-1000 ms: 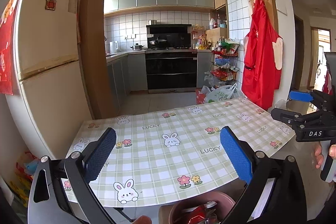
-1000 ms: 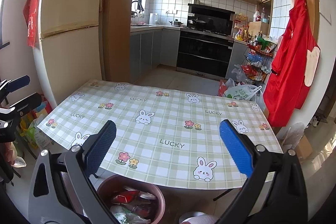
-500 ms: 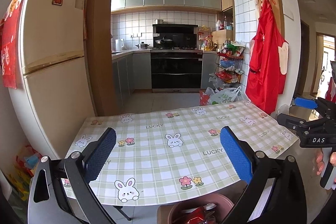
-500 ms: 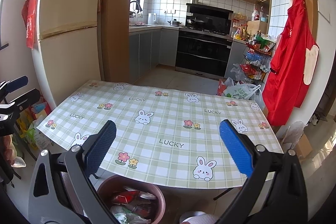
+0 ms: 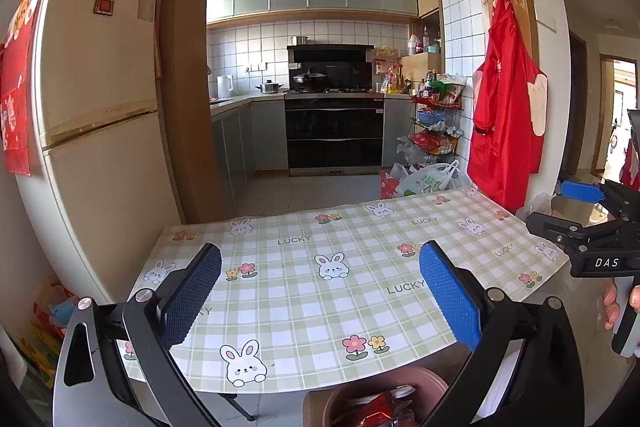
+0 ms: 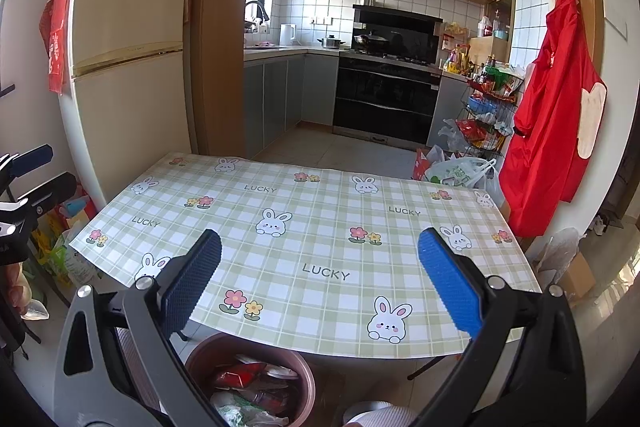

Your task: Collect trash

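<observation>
Trash (image 6: 248, 387) lies inside a round brownish bin (image 6: 298, 361) that stands on the floor just beside the near edge of the table (image 6: 320, 227); red wrappers, a white lid and crumpled clear plastic show in it. In the left wrist view only the far rim of the bin (image 5: 416, 377) and a red wrapper (image 5: 380, 403) show, below the same near edge. The table top, with its green checked cloth with rabbits, flowers and the word LUCKY, carries nothing.

The left tool (image 5: 320, 301) hangs above the near edge of the table with both blue pads spread wide and nothing between them. The right tool (image 6: 320, 293) is released in the same way, jaws wide apart and empty, over the near edge and above the bin. In the left wrist view the right tool (image 5: 592, 219) also shows beyond the right edge of the table, and fingertips (image 5: 610, 307) of a hand hold its handle.

Behind the far edge stand a cream fridge (image 6: 124, 67), a black oven (image 6: 384, 99) and a white plastic bag (image 6: 460, 173) on the floor; a red apron (image 6: 552, 107) hangs on the wall at the right
</observation>
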`<state>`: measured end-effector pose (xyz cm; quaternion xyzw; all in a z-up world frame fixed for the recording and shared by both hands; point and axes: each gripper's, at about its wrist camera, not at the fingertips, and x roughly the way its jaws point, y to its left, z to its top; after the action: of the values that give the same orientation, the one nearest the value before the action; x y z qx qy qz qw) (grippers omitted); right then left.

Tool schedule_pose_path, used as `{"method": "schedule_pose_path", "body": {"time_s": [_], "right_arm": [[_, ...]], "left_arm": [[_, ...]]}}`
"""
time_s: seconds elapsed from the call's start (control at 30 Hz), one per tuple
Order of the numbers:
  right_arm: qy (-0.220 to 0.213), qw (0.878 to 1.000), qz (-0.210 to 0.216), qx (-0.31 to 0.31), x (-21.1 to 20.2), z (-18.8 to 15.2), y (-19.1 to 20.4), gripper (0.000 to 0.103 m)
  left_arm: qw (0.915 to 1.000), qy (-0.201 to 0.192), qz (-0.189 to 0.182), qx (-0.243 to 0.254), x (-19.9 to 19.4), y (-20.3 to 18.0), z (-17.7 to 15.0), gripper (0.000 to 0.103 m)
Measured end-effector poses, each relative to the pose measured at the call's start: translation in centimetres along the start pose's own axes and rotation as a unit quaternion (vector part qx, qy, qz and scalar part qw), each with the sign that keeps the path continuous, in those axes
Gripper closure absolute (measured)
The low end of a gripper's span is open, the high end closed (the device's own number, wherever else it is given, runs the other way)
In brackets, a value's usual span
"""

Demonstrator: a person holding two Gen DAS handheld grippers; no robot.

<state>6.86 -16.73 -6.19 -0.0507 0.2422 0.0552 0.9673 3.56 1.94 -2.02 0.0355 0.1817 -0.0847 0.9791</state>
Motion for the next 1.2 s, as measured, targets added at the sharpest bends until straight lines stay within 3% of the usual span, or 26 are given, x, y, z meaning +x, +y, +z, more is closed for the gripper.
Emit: {"method": "schedule_pose_path", "body": {"time_s": [1.2], "right_arm": [[0.004, 1.0, -0.011, 0.013, 0.33, -0.39, -0.52, 0.006]], "left_arm": [[0.9999, 0.005, 0.001, 0.015, 0.33, -0.31, -0.26, 0.006]]}}
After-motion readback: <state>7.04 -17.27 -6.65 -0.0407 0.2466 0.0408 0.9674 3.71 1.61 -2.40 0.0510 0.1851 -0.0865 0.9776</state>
